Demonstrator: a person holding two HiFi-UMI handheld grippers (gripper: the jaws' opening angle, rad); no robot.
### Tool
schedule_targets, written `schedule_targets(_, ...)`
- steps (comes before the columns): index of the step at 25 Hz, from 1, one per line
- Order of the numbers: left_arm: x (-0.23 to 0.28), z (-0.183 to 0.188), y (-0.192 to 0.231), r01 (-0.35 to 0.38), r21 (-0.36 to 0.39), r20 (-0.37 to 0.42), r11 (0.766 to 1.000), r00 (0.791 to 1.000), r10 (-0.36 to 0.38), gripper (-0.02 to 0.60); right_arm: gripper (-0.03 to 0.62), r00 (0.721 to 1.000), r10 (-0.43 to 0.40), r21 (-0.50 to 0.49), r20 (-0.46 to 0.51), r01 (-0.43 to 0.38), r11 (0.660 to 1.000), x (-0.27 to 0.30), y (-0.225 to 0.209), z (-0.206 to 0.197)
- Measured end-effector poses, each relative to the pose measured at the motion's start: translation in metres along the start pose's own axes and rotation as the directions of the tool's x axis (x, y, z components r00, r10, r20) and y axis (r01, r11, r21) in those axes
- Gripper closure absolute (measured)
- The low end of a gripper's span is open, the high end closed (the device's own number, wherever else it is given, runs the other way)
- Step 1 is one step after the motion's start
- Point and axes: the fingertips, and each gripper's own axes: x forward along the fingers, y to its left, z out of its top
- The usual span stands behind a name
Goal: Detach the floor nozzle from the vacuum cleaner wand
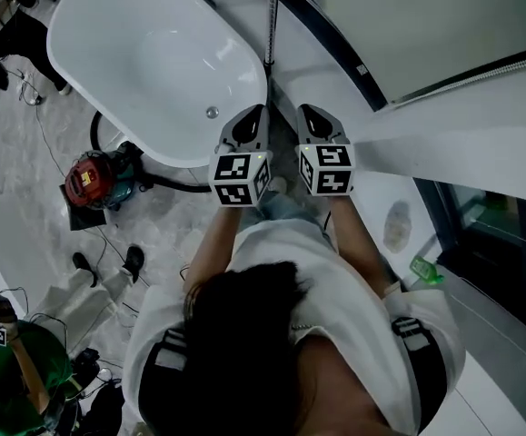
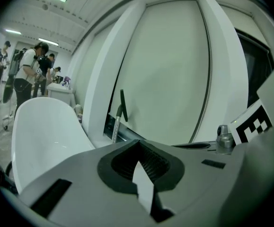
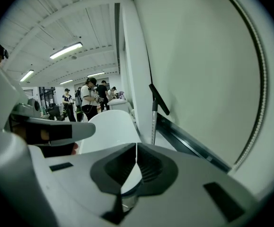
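A thin metal vacuum wand (image 1: 270, 25) with a black grip at its top leans against the white wall behind the bathtub. It also shows in the left gripper view as the wand (image 2: 117, 122) and in the right gripper view as the wand (image 3: 154, 119). Its lower end is hidden, and I see no floor nozzle on it. My left gripper (image 1: 255, 110) and right gripper (image 1: 306, 110) are held side by side, pointing at the wand from a short way off. The left gripper (image 2: 137, 144) and the right gripper (image 3: 136, 148) are both shut with nothing in them.
A white freestanding bathtub (image 1: 81, 53) fills the left. A red canister vacuum (image 1: 90, 180) with a dark hose (image 1: 167, 184) sits on the floor beside it. A dark sliding-door track (image 1: 335, 39) runs along the wall. Several people stand behind the tub (image 2: 30, 74).
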Motion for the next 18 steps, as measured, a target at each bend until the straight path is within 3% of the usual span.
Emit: schedule_targets(18,0.027,0.002,-0.021,0.008,0.028,-0.003,1.0,1.0,-0.008,0.578,0.577,0.999,0.032,-0.017,0.0,-0.032,0.999,0.011,-0.022,0.001)
